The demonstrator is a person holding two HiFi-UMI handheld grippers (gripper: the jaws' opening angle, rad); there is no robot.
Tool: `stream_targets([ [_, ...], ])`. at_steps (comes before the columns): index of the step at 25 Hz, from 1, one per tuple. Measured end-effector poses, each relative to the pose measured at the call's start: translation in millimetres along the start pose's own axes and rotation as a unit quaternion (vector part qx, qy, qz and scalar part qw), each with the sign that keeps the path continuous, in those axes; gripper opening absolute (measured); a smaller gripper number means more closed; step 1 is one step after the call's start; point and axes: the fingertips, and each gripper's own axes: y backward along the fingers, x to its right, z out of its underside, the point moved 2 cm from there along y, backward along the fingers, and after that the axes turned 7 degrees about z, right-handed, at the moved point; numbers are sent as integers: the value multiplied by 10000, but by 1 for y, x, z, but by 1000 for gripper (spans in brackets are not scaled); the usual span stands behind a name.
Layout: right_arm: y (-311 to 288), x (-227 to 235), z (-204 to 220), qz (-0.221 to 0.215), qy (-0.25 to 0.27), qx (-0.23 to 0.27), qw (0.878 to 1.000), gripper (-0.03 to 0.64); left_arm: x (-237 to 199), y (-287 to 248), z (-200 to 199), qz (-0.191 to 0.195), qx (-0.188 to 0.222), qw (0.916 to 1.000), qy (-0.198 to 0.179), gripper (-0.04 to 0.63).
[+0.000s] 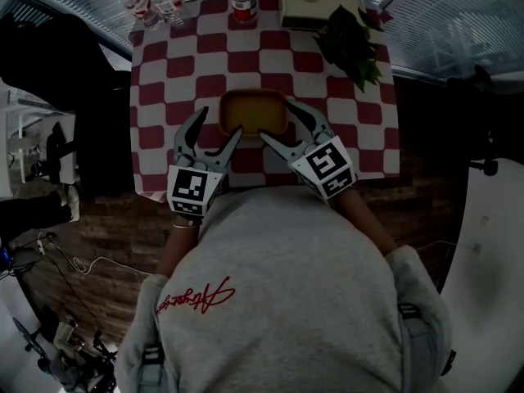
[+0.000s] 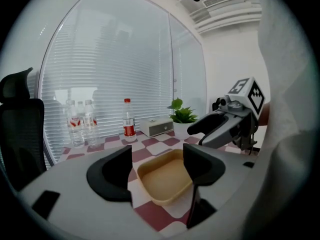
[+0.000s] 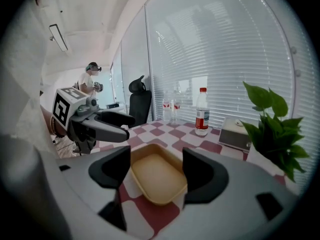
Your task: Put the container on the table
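My left tool (image 2: 157, 170) is released, its two dark jaws spread wide with nothing clamped between them. My right tool (image 3: 156, 173) is the same, jaws apart and empty. Both point at the container (image 1: 254, 111), a shallow tan tray that sits flat on the counter (image 1: 164, 80) just ahead of the jaws and shows in the gap of each tool's own view. From the head view the left tool comes in at the container's near left corner and the right tool at its near right corner, one finger running alongside that edge. I cannot tell whether any fingertip touches the rim. The two tools angle toward each other, so each appears in the other's view, marker cube toward the person. A red-and-white checked cloth (image 1: 344, 109) covers the counter under the container. Farther out, straight beyond the container, stands a bottle (image 1: 243, 2) with a red label. Beyond and left of the left tool are two clear bottles (image 1: 155, 6); beyond the right tool lie a box (image 1: 315, 2) and a leafy plant (image 1: 352, 43). A dark chair (image 2: 20, 134) stands off the left tool's side, and a person (image 3: 90, 81) is far behind it.
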Motion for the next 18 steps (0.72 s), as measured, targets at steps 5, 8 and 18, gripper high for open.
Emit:
stream_targets([
  [5,4,2,-12,24,18,179,9998,311,0,2,-14,-24,164,9999,-19,313],
  [8,6,4,-17,38,0,274,9996,311,0,3,-21,-44,238,9997,-16,313],
  [18,14,7,-40,87,-9,614,9981,311,0,6,-39,-66,380,9993,-9,313],
])
